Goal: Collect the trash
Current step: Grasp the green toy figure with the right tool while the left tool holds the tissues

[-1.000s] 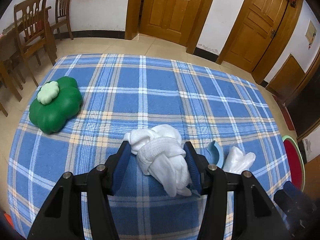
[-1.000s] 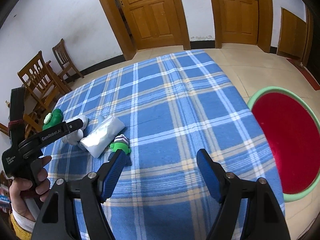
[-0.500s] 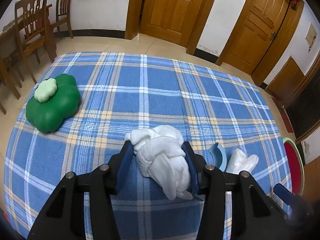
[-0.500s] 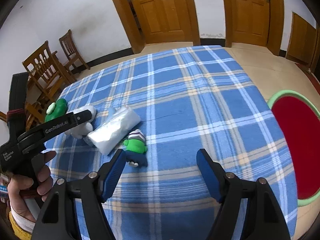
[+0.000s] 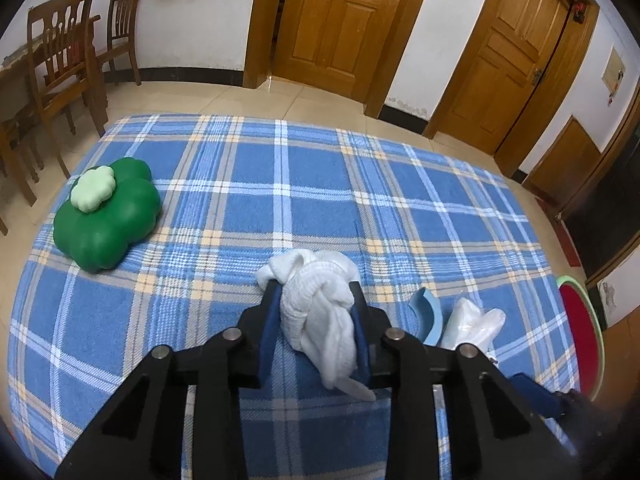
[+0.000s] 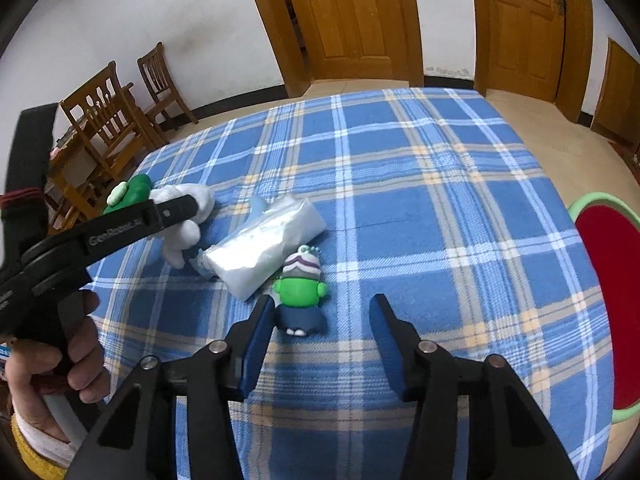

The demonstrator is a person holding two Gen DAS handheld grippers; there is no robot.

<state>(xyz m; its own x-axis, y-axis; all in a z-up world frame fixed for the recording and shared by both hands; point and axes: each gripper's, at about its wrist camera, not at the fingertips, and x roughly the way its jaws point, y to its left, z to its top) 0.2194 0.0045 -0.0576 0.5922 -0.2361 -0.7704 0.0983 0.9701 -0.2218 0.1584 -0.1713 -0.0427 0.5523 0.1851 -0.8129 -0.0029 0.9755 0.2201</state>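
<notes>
Blue plaid cloth (image 5: 320, 200) covering the work surface, wooden doors and chairs behind. Left gripper (image 5: 316, 308): jaws have just been closing and now press both blue pads against a knotted white rag (image 5: 320, 308), which bulges above and below the pads and rests on the cloth near the front edge; seen from the right wrist view the same rag (image 6: 184, 232) sits under the left gripper's black arm, held by the person's hand (image 6: 60, 360) at the left. Right gripper (image 6: 322, 324): jaws have just been closing but stand apart with nothing pressed between them; a small green toy figure with a striped cap (image 6: 302, 288) lies on the cloth just beside the left pad, partly between the fingertips, not touched by the right pad. Clear plastic bag (image 6: 268, 248), crumpled, lying between the rag and the toy figure, touching or nearly touching the figure's cap; in the left wrist view it shows at the right of the rag (image 5: 472, 320), with a light blue curved piece (image 5: 430, 316) just beside it. Green clover-shaped cushion with a pale green top (image 5: 106, 216) at the far left of the cloth, well apart from the rag. Red basin with green rim (image 6: 608, 304) on the floor off the right edge of the cloth
</notes>
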